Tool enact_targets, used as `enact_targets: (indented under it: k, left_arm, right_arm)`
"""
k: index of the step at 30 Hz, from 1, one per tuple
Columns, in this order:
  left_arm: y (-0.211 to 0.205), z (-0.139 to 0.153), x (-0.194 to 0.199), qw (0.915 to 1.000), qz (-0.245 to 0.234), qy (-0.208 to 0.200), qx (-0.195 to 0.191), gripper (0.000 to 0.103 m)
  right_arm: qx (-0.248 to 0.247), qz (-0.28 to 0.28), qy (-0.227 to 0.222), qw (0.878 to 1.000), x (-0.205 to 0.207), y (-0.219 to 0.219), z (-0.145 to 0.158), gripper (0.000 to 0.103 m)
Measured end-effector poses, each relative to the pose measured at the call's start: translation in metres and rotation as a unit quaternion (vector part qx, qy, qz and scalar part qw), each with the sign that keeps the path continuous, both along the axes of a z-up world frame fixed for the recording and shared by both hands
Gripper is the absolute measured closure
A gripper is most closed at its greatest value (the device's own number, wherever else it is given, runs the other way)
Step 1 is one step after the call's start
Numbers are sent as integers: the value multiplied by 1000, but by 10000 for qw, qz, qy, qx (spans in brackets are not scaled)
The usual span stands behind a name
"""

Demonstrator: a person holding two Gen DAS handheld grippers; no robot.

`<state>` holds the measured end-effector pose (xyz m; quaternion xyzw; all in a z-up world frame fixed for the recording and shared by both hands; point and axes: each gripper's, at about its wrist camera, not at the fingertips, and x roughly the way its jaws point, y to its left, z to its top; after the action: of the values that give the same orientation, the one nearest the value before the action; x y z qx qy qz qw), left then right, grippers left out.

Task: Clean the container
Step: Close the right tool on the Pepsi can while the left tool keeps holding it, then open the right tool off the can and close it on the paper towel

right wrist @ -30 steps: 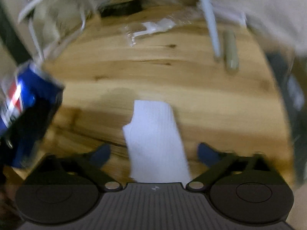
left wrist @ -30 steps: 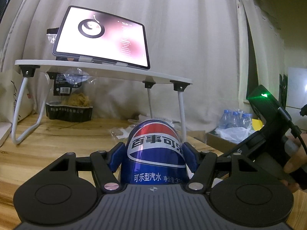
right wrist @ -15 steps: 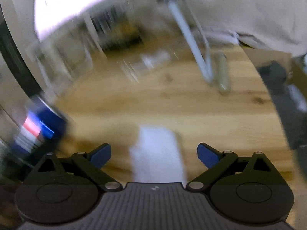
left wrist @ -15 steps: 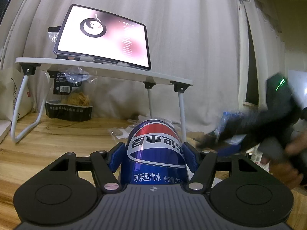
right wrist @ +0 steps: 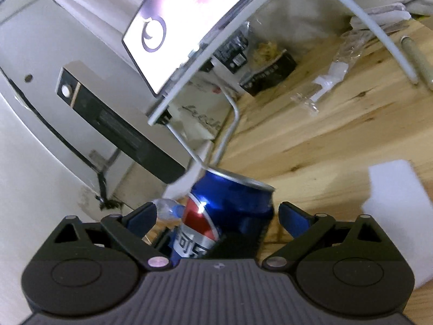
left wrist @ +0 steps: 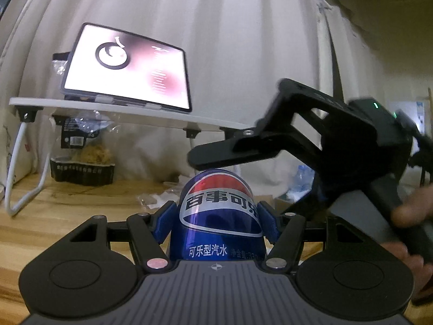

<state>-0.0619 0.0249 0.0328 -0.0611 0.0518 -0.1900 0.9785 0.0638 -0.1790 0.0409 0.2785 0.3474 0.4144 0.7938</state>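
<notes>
The Pepsi can [left wrist: 219,216] stands upright between the blue pads of my left gripper [left wrist: 216,220], which is clamped on its sides, above the wooden tabletop [left wrist: 54,216]. My right gripper [left wrist: 216,159] reaches in from the right, one black finger lying just over the can's top rim; whether it touches I cannot tell. Behind stand a white folding lap desk [left wrist: 135,112] carrying a lit tablet [left wrist: 127,67], and pale curtains [left wrist: 243,40].

From the right wrist, the Pepsi can [right wrist: 230,211] sits between the blue pads of my right gripper [right wrist: 216,216], whose jaws stand wide apart, clear of it on both sides. Its long axis leans in this tilted view, silver rim uppermost and toward the right. A white sponge [right wrist: 397,203] lies on the wooden tabletop [right wrist: 324,135] to the right, well apart from the can. The lap desk [right wrist: 205,54] and tablet [right wrist: 184,24] slant across the top.
</notes>
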Motion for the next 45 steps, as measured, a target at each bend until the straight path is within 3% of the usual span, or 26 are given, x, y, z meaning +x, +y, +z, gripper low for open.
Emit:
enact_targets:
  k: [1,4,5,8,11,15,16,17,19,21,23,25,27,29,31,32,34,35,37,40,42,45]
  left_arm:
    - [1,0,0,10000,13,7,-40,36]
    - [2,0,0,9999,96,2,-65,36]
    - [3,0,1,9999,86,26,-106,36]
    - [8,0,1,9994,-40,83,-332,36]
    - [18,1,1,9966,-291,101,-768,28]
    - [38,0,0,9831,-765,57,-1663,29]
    - [41,0,0,9798,-868,69,-1799,37]
    - [44,0,1,9774,-932,111,-1893,37]
    - [42,0,1,9810,-853,142,-1738,37]
    - [27,2,-4,9936,-396,7,-1054,37]
    - [2,3,-13,9994,50,-329,-42,37]
    - [-20,2,-23,9942,127,-770,744,37]
    - [-32,0,-31,9880,161,-1043,1124,37]
    - [-30,1,-33,9884,138,-1073,1064,37]
    - [-18,4,-32,9940,-60,-951,531,35]
    - [-9,6,-30,9959,-214,-862,156,34]
    - [13,7,-24,9931,-647,-619,-761,32]
    - [20,7,-21,9898,-793,-503,-1070,32]
    - [27,4,-14,9862,-942,-306,-1328,34]
    - [19,4,-16,9919,-767,-300,-972,35]
    - [5,4,-22,9963,-605,-464,-399,35]
    - [-18,2,-35,9930,-416,-967,533,35]
  right_arm:
    - [74,-20,-3,10000,0,0,-1,1]
    - [287,-108,75,9995,-2,-5,-4,30]
    - [354,-144,113,9992,-2,-7,-6,33]
    - [553,-191,147,9982,-2,-11,-10,33]
    - [755,-240,-4,9969,-7,-18,-9,33]
    - [1753,-1,114,9845,-1,-36,-18,34]
    - [1825,-49,173,9830,0,-39,-21,34]
    - [1901,9,262,9814,3,-40,-24,34]
    - [2028,94,398,9784,6,-42,-29,34]
    - [1802,83,377,9829,6,-40,-25,28]
    - [1247,-15,312,9917,4,-34,-14,9]
    - [782,-111,194,9967,1,-29,-2,9]
    - [486,-127,28,9987,-3,-23,10,12]
    - [52,-85,-79,9999,-6,-15,16,26]
    - [96,-23,-218,9997,-8,-16,15,27]
    - [270,20,-253,9993,-8,-18,13,27]
    - [1112,143,-123,9936,-5,-29,-3,28]
    - [1436,217,-32,9894,-3,-31,-10,28]
    - [2044,346,238,9780,2,-33,-29,28]
    - [2309,308,324,9719,2,-34,-41,30]
    - [1950,245,306,9800,2,-32,-33,29]
    - [1271,200,195,9915,2,-29,-15,26]
